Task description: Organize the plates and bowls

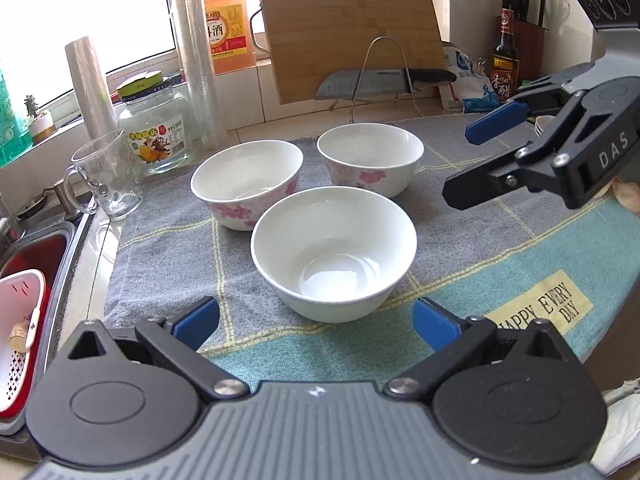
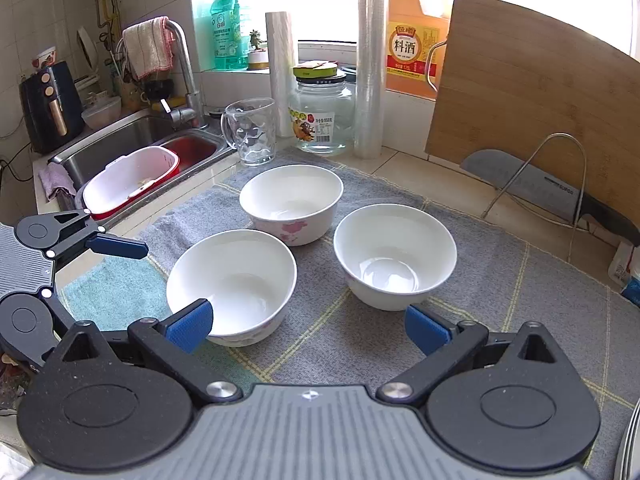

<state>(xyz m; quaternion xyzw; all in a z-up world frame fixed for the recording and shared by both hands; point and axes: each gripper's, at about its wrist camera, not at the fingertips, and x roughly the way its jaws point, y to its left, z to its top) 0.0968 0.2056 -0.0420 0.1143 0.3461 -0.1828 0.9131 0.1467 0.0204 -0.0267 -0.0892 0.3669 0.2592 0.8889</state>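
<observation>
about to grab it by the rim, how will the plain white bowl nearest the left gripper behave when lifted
The plain white bowl looks like glazed ceramic, so probably rigid, fragile and fairly heavy for its size. Its glossy wall may slip between the left gripper's pads. Its narrow foot and wide rim suggest it could tip if pushed on the towel.

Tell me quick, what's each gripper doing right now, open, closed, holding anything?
Left gripper: open, holding nothing, just short of the nearest bowl.
Right gripper: open, holding nothing.
</observation>
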